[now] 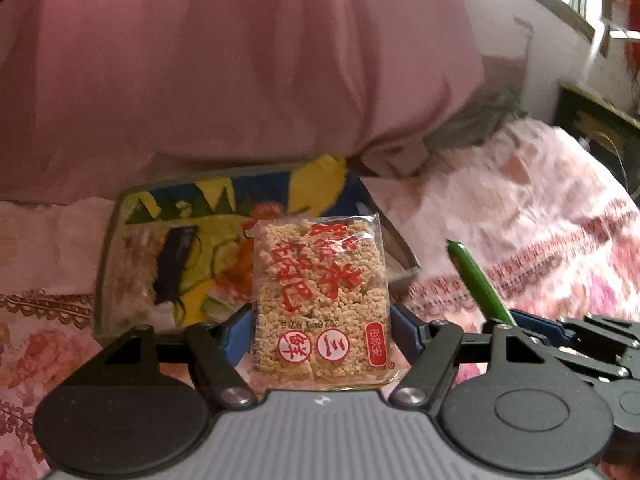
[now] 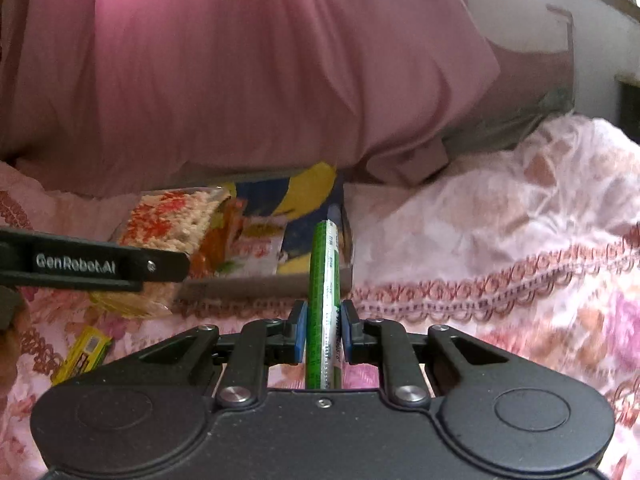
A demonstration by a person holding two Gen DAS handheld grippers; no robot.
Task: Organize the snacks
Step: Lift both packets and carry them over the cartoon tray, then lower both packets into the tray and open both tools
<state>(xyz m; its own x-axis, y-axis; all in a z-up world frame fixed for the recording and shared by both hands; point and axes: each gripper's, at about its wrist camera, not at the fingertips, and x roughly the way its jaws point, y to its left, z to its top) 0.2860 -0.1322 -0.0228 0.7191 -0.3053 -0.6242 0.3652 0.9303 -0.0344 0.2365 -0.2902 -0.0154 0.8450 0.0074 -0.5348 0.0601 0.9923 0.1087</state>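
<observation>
My left gripper (image 1: 322,330) is shut on a clear packet of rice crackers (image 1: 320,300) with red print, its blue pads pressing both side edges. Behind the packet lies a shallow box (image 1: 168,248) with a yellow and blue printed bottom, on the flowered bed cover. My right gripper (image 2: 323,334) is shut on a green stick-shaped snack (image 2: 324,300) that stands up between its pads. That green stick (image 1: 476,280) and the right gripper show at the right in the left wrist view. In the right wrist view the cracker packet (image 2: 168,220) hangs in front of the box (image 2: 280,240), with the left gripper's black arm beside it.
A yellow snack packet (image 2: 82,354) lies on the pink flowered bed cover (image 2: 500,260) at the lower left. A big pink quilt (image 2: 240,80) is heaped behind the box. A wall, a window and a dark framed object (image 1: 600,128) stand at the far right.
</observation>
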